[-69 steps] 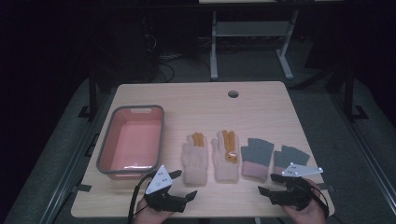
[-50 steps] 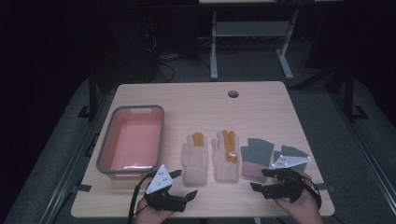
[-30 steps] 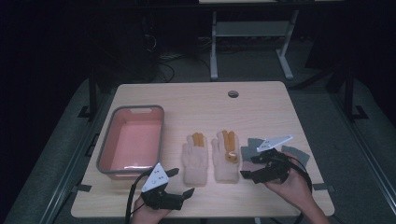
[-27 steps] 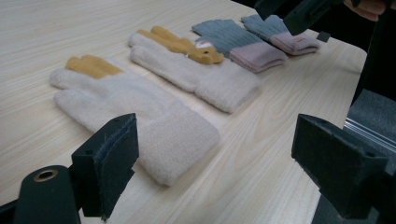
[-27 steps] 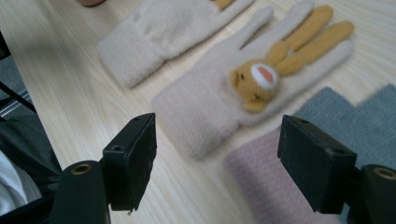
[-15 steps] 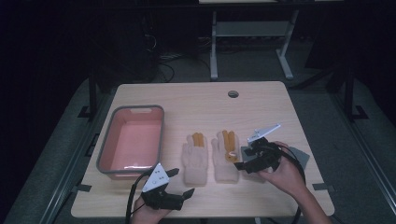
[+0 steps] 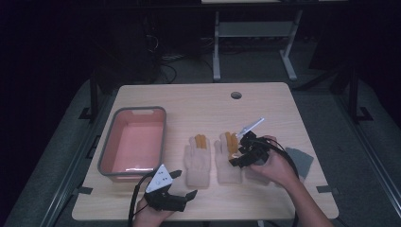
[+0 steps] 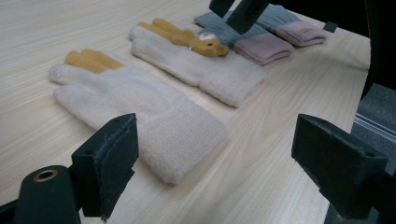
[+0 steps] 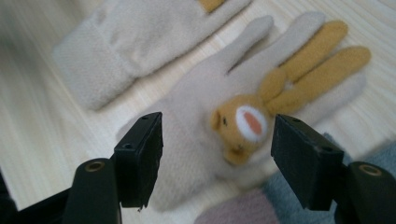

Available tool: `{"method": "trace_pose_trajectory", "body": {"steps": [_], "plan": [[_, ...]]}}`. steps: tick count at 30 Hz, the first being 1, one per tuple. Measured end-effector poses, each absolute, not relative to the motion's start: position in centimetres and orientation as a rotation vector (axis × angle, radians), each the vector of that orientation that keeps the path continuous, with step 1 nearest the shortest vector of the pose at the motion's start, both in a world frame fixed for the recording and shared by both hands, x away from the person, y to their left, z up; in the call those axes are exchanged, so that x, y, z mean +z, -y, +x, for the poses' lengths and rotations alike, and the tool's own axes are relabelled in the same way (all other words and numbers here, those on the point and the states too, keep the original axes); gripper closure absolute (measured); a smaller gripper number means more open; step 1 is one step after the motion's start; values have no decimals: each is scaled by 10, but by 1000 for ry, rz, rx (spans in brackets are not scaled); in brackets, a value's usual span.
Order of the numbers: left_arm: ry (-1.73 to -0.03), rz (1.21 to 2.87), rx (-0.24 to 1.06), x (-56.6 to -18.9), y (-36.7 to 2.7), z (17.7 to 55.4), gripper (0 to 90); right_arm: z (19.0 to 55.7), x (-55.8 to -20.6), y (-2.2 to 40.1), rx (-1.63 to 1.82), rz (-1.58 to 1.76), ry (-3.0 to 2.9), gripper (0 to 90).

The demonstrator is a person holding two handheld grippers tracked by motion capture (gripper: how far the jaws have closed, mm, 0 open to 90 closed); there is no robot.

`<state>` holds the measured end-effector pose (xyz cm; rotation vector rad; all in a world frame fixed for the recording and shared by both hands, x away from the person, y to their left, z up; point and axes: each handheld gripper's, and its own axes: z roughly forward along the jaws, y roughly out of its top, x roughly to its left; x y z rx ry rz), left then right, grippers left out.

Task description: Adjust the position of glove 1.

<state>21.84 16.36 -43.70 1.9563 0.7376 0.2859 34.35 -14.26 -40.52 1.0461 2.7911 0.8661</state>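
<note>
Two cream gloves with orange fingers lie side by side on the table. The left cream glove [image 7: 197,161] [image 8: 140,112] [image 9: 140,37] is plain. The right cream glove [image 7: 226,165] [image 8: 196,65] [image 9: 187,130] carries an orange rabbit face [image 9: 243,126]. My right gripper [image 7: 236,153] [image 9: 217,154] hovers open just above that glove, with the rabbit face between its jaws. My left gripper [image 7: 182,187] [image 8: 219,154] rests open near the table's front edge, pointing at the left glove's cuff. Grey gloves with pink cuffs [image 7: 300,161] [image 8: 261,44] lie to the right, partly under the right hand.
A pink tub with a grey rim [image 7: 134,109] stands at the left of the wooden table [image 7: 198,99]. A round cable hole [image 7: 236,95] sits near the far edge. Dark floor and a metal stand lie beyond the table.
My right gripper has travelled from the front right corner leftward and forward, across the grey gloves, to above the rabbit glove. The left gripper has hardly moved.
</note>
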Motion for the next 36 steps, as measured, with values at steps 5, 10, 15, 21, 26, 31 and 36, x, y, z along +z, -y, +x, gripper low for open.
{"method": "trace_pose_trajectory", "body": {"steps": [5,10,15,21,26,31,36], "plan": [[-731,1959,286,-436,-163,218,148,350,-411,134,826,1046,-2809,358],[-735,1954,279,-437,-163,218,148,358,-418,124,755,1032,-2835,388],[-736,1950,273,-437,-163,218,148,364,-426,121,694,1045,-2842,409],[-735,1950,270,-436,-163,218,148,368,-436,120,604,1056,-2851,468],[-738,1952,266,-437,-163,218,148,367,-439,120,589,1061,-2841,519],[-735,1956,270,-436,-162,217,148,365,-439,119,581,1061,-2831,557],[-744,1950,271,-437,-163,218,148,364,-436,118,575,1068,-2820,599]]}}
